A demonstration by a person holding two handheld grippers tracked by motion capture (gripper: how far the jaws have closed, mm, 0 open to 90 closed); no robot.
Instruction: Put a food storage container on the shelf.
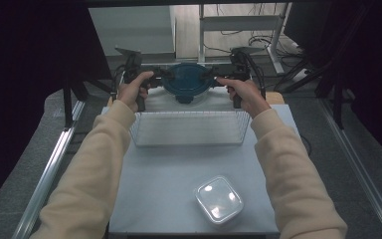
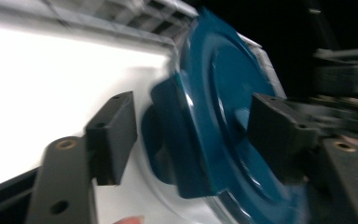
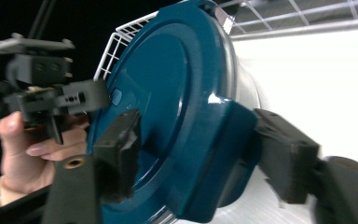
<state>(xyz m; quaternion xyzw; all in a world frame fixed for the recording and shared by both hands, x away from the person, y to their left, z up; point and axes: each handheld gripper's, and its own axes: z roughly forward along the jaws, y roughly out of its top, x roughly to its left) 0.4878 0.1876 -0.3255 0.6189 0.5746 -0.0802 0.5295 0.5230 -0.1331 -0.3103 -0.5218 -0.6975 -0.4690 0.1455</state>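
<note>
Both grippers, left (image 1: 155,78) and right (image 1: 218,78), jaws apart astride the side clips of the teal-lidded container (image 1: 185,82) beyond the wire basket (image 1: 189,128); risk of tipping if released unevenly.

1. Left tool view: the teal lid (image 2: 223,121) is smeared with motion blur, its bottom cut off by the frame.
2. High view: that lid's clear container is mostly hidden behind the wire basket (image 1: 189,129).
</note>
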